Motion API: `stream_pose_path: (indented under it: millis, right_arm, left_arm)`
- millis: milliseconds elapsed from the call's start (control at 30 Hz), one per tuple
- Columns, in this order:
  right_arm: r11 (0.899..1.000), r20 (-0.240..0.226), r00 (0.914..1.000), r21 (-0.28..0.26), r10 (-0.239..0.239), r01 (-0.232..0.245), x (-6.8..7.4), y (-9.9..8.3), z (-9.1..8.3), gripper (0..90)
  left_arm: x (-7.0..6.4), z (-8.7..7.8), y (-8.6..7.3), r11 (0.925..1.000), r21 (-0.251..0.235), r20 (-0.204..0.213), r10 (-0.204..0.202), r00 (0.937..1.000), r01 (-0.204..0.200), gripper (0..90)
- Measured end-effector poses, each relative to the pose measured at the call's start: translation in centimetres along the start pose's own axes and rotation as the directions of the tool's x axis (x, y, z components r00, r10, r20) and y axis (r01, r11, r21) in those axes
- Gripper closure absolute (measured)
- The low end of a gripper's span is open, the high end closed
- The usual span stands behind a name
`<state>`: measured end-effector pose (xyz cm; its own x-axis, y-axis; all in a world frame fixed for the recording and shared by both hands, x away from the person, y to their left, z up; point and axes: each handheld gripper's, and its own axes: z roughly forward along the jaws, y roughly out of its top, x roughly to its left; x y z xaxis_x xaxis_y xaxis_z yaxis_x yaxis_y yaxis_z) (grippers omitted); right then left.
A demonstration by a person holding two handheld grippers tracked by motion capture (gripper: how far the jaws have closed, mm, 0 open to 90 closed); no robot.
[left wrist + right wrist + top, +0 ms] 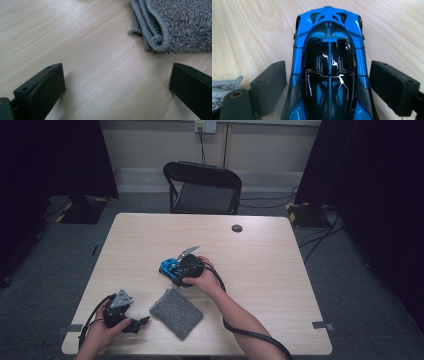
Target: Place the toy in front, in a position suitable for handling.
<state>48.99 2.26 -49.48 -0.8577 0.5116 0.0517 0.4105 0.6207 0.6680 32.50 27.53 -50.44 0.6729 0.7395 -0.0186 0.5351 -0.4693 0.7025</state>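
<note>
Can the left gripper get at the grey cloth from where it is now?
Probably yes. The left gripper is open, with bare table between its fingers and the cloth's folded edge just ahead.

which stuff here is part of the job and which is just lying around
In the job:
blue toy car, between the open right gripper jaws
grey cloth, near the open left gripper

Lying about:
black folding chair
wall socket

We see a glossy plastic-looking blue toy car [329,65] with a mirror-smooth black canopy, flanked by matt black pads [270,82]. At seven o'clock from it lies a grey cloth [175,22], rough looped terry with stitched hems. The table [260,255] is pale smooth wood-grain.
</note>
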Motion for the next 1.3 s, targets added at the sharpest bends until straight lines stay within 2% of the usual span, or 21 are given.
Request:
stream_pose_path:
  millis: [133, 300, 400, 500, 767, 833, 933, 1067, 1167, 1300]
  right_arm:
    - [1.000, 0.027, 0.9993, 0.013, -0.025, 0.024, -0.02, -0.22, 0.32, 14.7]
    - [1.000, 0.046, 0.9987, 0.017, -0.023, 0.022, 0.03, -0.20, 0.38, 13.3]
    - [1.000, 0.047, 0.9986, 0.017, -0.023, 0.023, 0.04, -0.20, 0.41, 12.0]
    - [0.999, 0.051, 0.9987, 0.035, -0.005, 0.003, -0.06, -0.05, 0.52, 8.7]
    - [0.998, 0.047, 0.9988, 0.058, -0.013, 0.010, -0.05, 0.29, 0.80, 4.5]
    - [0.998, 0.040, 0.9989, 0.059, -0.023, 0.021, -0.06, 0.43, 0.90, 6.3]
    - [0.998, 0.020, 0.9989, 0.041, -0.042, 0.041, 0.11, 0.58, 0.78, 17.4]
    - [0.999, 0.030, 0.9992, 0.026, -0.028, 0.027, 0.27, 0.57, 0.84, 19.2]
    - [1.000, 0.040, 0.9990, 0.002, -0.020, 0.020, 0.34, 0.45, 0.82, 25.0]
    - [1.000, 0.045, 0.9989, -0.015, -0.010, 0.011, 0.49, 0.33, 0.85, 26.0]
  left_arm:
    - [0.01, 0.00, 0.00, 1.0000, 0.000, 0.000, 0.001, 1.0000, -0.001, 0.0]
    - [0.00, 0.00, 0.00, 1.0000, 0.000, 0.000, 0.000, 1.0000, 0.000, 0.0]
    - [0.00, 0.00, 0.00, 1.0000, 0.000, 0.000, 0.001, 1.0000, -0.001, 0.0]
    - [0.00, 0.00, 0.00, 1.0000, 0.000, 0.000, 0.000, 1.0000, 0.000, 0.0]
    - [0.00, 0.00, 0.00, 1.0000, 0.000, 0.000, 0.000, 1.0000, 0.000, 0.0]
    - [0.00, 0.00, 0.00, 1.0000, 0.000, 0.000, 0.000, 1.0000, 0.000, 0.0]
    - [0.00, 0.00, 0.00, 1.0000, 0.000, 0.000, 0.000, 1.0000, 0.000, 0.0]
    - [0.00, 0.00, 0.00, 1.0000, 0.000, 0.000, 0.000, 1.0000, 0.000, 0.0]
    - [0.00, 0.00, 0.00, 1.0000, -0.001, 0.000, 0.000, 1.0000, 0.000, 0.0]
    - [0.00, 0.00, -0.01, 1.0000, 0.000, 0.000, 0.000, 1.0000, 0.000, 0.0]
